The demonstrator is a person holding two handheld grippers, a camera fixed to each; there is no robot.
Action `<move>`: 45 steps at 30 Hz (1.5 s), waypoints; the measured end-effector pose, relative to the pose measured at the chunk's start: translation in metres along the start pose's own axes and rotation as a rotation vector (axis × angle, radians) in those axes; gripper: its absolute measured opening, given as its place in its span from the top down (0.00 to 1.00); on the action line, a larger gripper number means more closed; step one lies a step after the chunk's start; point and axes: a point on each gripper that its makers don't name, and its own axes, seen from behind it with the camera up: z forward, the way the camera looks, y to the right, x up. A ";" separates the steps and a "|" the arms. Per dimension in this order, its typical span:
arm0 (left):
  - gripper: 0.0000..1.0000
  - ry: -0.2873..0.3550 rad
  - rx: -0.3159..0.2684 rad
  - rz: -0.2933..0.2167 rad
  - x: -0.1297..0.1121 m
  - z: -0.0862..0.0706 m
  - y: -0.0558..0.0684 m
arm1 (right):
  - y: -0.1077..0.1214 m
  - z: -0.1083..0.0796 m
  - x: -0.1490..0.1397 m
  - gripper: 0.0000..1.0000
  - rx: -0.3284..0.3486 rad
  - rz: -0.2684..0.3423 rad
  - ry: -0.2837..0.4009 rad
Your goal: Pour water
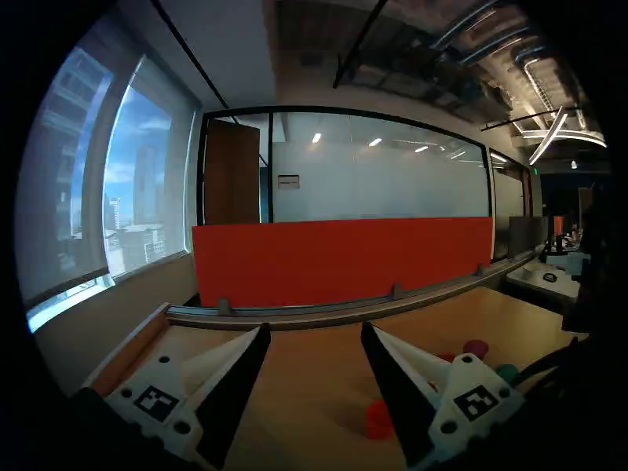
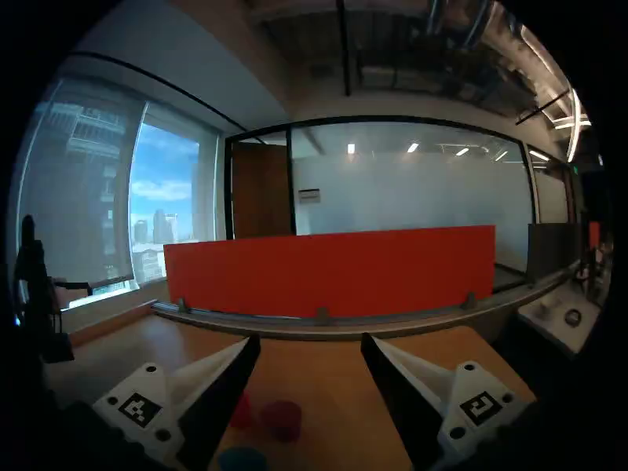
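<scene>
On the wooden desk (image 1: 314, 392) stand coloured cups (image 2: 281, 418), contents unclear; left tongs (image 1: 314, 327) and right tongs (image 2: 310, 338) gape empty.

Left gripper (image 1: 314, 326) held level, pointing forward, jaws spread wide, empty gap between the fingers (image 1: 228, 369) (each carries a square marker near its base), right gripper (image 2: 308, 337) level, pointing forward, jaws equally wide, empty.
</scene>
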 end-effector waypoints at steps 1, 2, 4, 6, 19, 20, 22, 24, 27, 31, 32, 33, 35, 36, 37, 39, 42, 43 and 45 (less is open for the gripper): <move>0.15 0.000 -0.007 -0.003 0.004 0.000 0.001 | 0.000 0.000 0.004 0.01 0.003 0.003 0.000; 0.15 0.000 -0.014 -0.006 0.008 0.001 0.001 | 0.000 0.000 0.007 0.01 0.006 0.007 -0.001; 0.15 -0.004 -0.023 -0.010 0.013 0.002 0.002 | 0.000 -0.001 0.013 0.01 0.010 0.010 0.001; 0.15 -0.009 -0.033 -0.011 0.017 0.003 0.004 | 0.002 -0.001 0.017 0.01 0.012 0.008 0.002; 0.15 -0.045 -0.199 -0.057 0.015 0.005 0.043 | -0.016 -0.001 0.016 0.01 0.123 -0.024 -0.020; 0.15 -0.043 -0.215 -0.062 0.016 0.005 0.046 | -0.019 -0.001 0.017 0.01 0.137 -0.025 -0.021; 0.15 -0.040 -0.250 -0.067 0.019 0.003 0.053 | -0.024 -0.002 0.017 0.01 0.169 -0.026 -0.022; 0.15 -0.037 -0.287 -0.071 0.022 0.001 0.060 | -0.031 -0.003 0.018 0.01 0.204 -0.026 -0.025; 0.15 -0.032 -0.341 -0.073 0.027 -0.003 0.071 | -0.041 -0.006 0.018 0.01 0.261 -0.022 -0.030; 0.15 -0.022 -0.407 -0.079 0.031 -0.008 0.084 | -0.054 -0.009 0.018 0.01 0.331 -0.011 -0.037; 0.15 -0.020 -0.421 -0.081 0.032 -0.009 0.087 | -0.057 -0.010 0.018 0.01 0.345 -0.007 -0.037; 0.15 -0.018 -0.434 -0.082 0.032 -0.010 0.089 | -0.059 -0.011 0.018 0.01 0.359 -0.003 -0.038; 0.15 -0.019 -0.454 -0.082 0.032 -0.010 0.093 | -0.063 -0.013 0.019 0.01 0.380 0.004 -0.038; 0.15 -0.020 -0.464 -0.082 0.032 -0.011 0.095 | -0.064 -0.013 0.020 0.01 0.389 0.006 -0.037; 0.15 -0.019 -0.471 -0.081 0.032 -0.010 0.096 | -0.065 -0.013 0.021 0.01 0.396 0.005 -0.036; 0.15 -0.020 -0.486 -0.079 0.032 -0.010 0.099 | -0.067 -0.013 0.021 0.01 0.408 0.002 -0.036; 0.15 -0.022 -0.511 -0.075 0.031 -0.010 0.104 | -0.070 -0.014 0.021 0.01 0.422 -0.007 -0.043; 0.15 -0.024 -0.519 -0.073 0.030 -0.010 0.105 | -0.072 -0.014 0.020 0.01 0.428 -0.011 -0.047; 0.15 -0.030 -0.534 -0.068 0.028 -0.011 0.108 | -0.075 -0.015 0.019 0.01 0.441 -0.018 -0.057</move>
